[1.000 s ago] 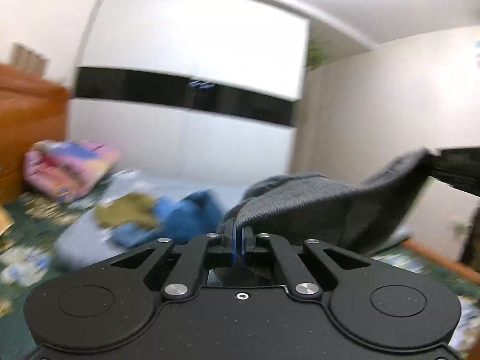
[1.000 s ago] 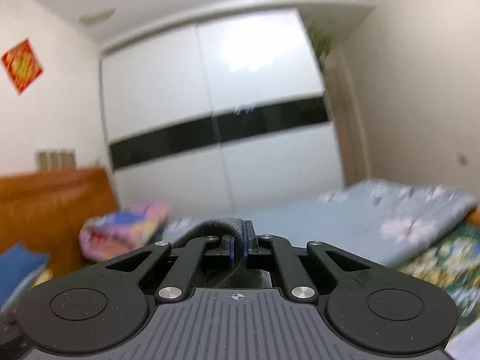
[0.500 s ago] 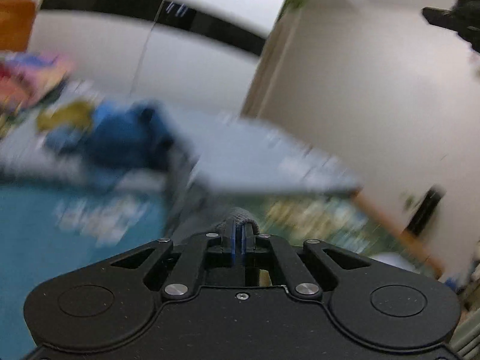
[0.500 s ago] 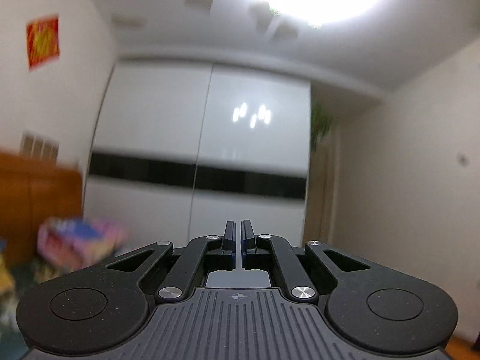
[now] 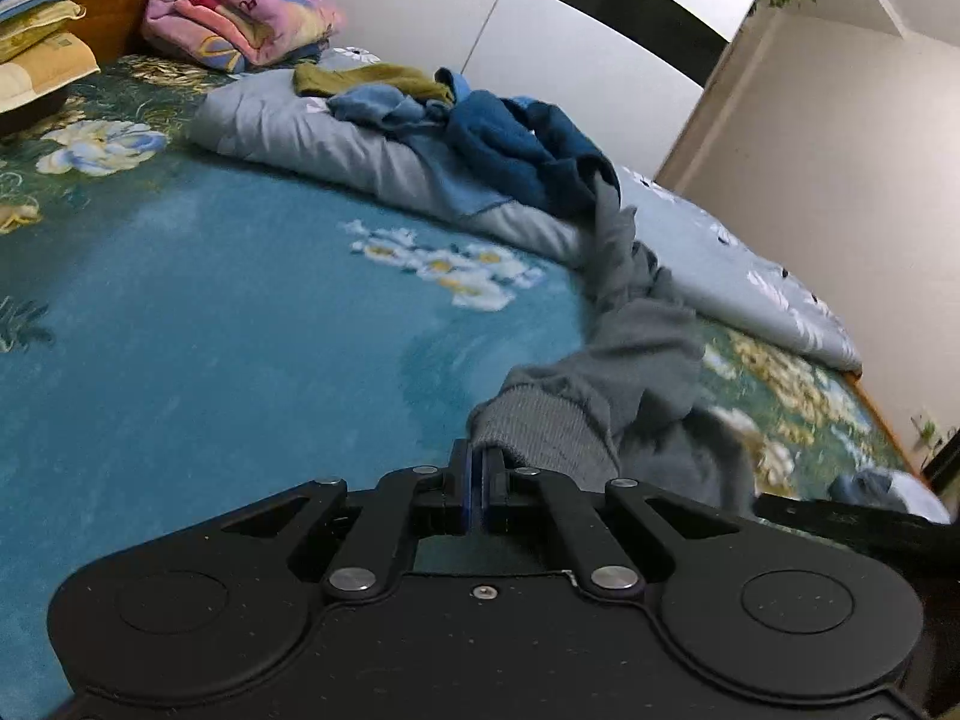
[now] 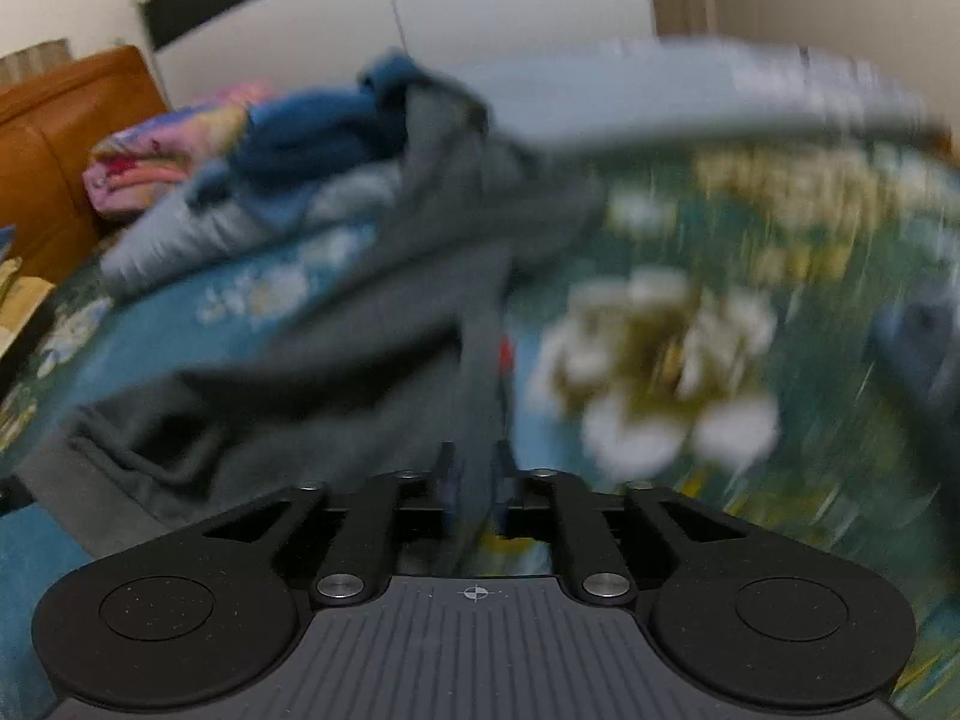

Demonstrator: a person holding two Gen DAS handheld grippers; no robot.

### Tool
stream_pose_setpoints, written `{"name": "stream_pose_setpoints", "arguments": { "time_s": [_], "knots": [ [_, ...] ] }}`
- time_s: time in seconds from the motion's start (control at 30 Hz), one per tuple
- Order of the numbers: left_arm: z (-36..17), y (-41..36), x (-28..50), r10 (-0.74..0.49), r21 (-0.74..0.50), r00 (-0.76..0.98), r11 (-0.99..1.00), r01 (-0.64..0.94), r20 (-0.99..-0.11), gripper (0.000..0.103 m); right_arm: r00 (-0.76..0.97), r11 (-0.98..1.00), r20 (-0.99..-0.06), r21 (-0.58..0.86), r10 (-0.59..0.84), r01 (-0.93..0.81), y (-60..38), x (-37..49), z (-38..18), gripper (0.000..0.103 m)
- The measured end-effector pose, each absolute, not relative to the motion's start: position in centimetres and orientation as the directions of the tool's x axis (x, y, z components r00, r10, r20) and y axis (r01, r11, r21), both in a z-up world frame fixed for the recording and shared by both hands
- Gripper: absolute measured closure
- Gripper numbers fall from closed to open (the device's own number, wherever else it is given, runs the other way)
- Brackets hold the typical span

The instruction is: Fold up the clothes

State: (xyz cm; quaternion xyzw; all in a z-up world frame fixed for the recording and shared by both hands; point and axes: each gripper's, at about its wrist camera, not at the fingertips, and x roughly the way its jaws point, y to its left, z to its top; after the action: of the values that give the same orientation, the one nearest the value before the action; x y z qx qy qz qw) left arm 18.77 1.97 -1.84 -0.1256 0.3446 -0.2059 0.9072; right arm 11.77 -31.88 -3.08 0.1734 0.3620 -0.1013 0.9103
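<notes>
A grey sweater (image 5: 636, 348) lies stretched across the blue flowered bedspread (image 5: 210, 312), trailing back to the clothes pile. My left gripper (image 5: 478, 450) is shut on its ribbed hem, low over the bed. In the blurred right wrist view the same grey sweater (image 6: 360, 348) spreads to the left. A strip of it runs between the fingers of my right gripper (image 6: 477, 456), whose jaws are opening and stand a little apart around the cloth.
A pile of blue and olive clothes (image 5: 510, 138) sits on a folded light blue quilt (image 5: 312, 132) at the far side. A pink folded blanket (image 5: 240, 12) and pillows (image 5: 36, 30) lie by the wooden headboard. White wardrobe doors stand behind.
Both grippers have dropped from facing the wardrobe and ceiling down to the bed. The grey sweater came down with them and now lies on the bedspread. The right jaws have parted.
</notes>
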Motion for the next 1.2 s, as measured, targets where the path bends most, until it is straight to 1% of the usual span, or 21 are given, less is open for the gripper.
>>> {"name": "stream_pose_setpoints", "arguments": {
  "time_s": [0.03,0.1,0.17,0.23,0.37,0.43,0.5,0.53,0.57,0.63,0.67,0.7,0.8,0.83,0.87,0.9,0.93,1.03,1.13,1.2],
  "knots": [
    [-2.1,2.1,18.5,-0.461,-0.357,0.673,0.885,0.299,-0.579,0.102,0.717,0.904,-0.695,0.27,-0.057,0.333,-31.8,11.7,-4.0,0.075],
    [-3.1,2.3,18.3,-0.461,-0.343,0.659,0.886,0.312,-0.594,0.102,0.722,0.875,-0.691,0.328,-0.035,0.356,-31.6,11.6,-5.6,0.067],
    [-4.1,2.8,18.1,-0.472,-0.35,0.641,0.881,0.319,-0.605,0.101,0.729,0.856,-0.685,0.369,-0.013,0.362,-31.4,12.3,-6.4,0.066],
    [-4.6,3.5,17.4,-0.473,-0.344,0.633,0.881,0.325,-0.613,0.091,0.733,0.846,-0.68,0.392,0.002,0.362,-31.7,13.0,-6.5,0.065],
    [-4.2,5.0,16.2,-0.478,-0.322,0.634,0.878,0.354,-0.608,0.077,0.743,0.829,-0.668,0.436,0.036,0.351,-32.4,13.5,-6.9,0.065],
    [-3.0,5.1,15.9,-0.488,-0.294,0.65,0.872,0.391,-0.583,0.062,0.745,0.827,-0.665,0.443,0.046,0.345,-33.1,14.0,-7.4,0.065],
    [-1.8,3.8,16.6,-0.494,-0.239,0.673,0.866,0.439,-0.551,0.055,0.747,0.825,-0.662,0.451,0.053,0.341,-33.2,14.2,-7.7,0.065],
    [-1.2,3.2,16.9,-0.497,-0.211,0.684,0.862,0.462,-0.534,0.05,0.751,0.82,-0.658,0.46,0.057,0.341,-33.2,14.3,-7.8,0.065],
    [-0.8,2.4,17.4,-0.504,-0.184,0.689,0.855,0.486,-0.52,0.047,0.755,0.814,-0.653,0.47,0.06,0.341,-33.2,14.5,-7.9,0.065],
    [-1.2,0.1,19.3,-0.517,-0.154,0.677,0.839,0.521,-0.524,0.036,0.76,0.806,-0.646,0.483,0.066,0.341,-33.2,15.0,-8.1,0.065],
    [-1.6,-1.1,20.3,-0.521,-0.143,0.669,0.833,0.535,-0.53,0.034,0.762,0.8,-0.644,0.494,0.073,0.34,-33.3,15.2,-8.1,0.066],
    [-2.1,-2.2,21.2,-0.516,-0.133,0.66,0.831,0.539,-0.546,0.033,0.764,0.794,-0.641,0.504,0.08,0.34,-33.5,15.4,-8.2,0.069],
    [-4.2,-3.9,22.7,-0.471,-0.141,0.625,0.853,0.503,-0.622,0.033,0.768,0.764,-0.631,0.546,0.104,0.345,-34.1,15.9,-8.4,0.082],
    [-4.9,-3.9,22.9,-0.471,-0.165,0.608,0.856,0.489,-0.639,0.033,0.77,0.764,-0.63,0.547,0.106,0.343,-34.2,16.0,-8.5,0.09],
    [-5.4,-3.6,23.1,-0.485,-0.205,0.588,0.854,0.478,-0.648,0.034,0.771,0.764,-0.628,0.548,0.107,0.34,-34.3,16.0,-8.5,0.092],
    [-5.8,-3.2,23.2,-0.498,-0.237,0.575,0.851,0.469,-0.649,0.04,0.772,0.764,-0.626,0.549,0.109,0.338,-34.4,16.0,-8.6,0.093],
    [-6.0,-2.9,23.2,-0.503,-0.261,0.568,0.851,0.455,-0.651,0.058,0.775,0.768,-0.623,0.548,0.108,0.333,-34.3,16.0,-8.6,0.094],
    [-6.0,-2.5,23.0,-0.512,-0.313,0.556,0.853,0.417,-0.655,0.086,0.791,0.765,-0.603,0.556,0.103,0.324,-34.6,15.7,-8.3,0.096],
    [-4.9,-3.6,21.3,-0.575,-0.348,0.523,0.81,0.472,-0.629,0.091,0.825,0.753,-0.556,0.584,0.098,0.304,-35.6,14.7,-7.4,0.097],
    [-4.2,-5.6,19.3,-0.674,-0.399,0.438,0.721,0.566,-0.595,0.092,0.845,0.751,-0.53,0.585,0.068,0.307,-37.0,13.5,-6.5,0.098]
  ]
}}
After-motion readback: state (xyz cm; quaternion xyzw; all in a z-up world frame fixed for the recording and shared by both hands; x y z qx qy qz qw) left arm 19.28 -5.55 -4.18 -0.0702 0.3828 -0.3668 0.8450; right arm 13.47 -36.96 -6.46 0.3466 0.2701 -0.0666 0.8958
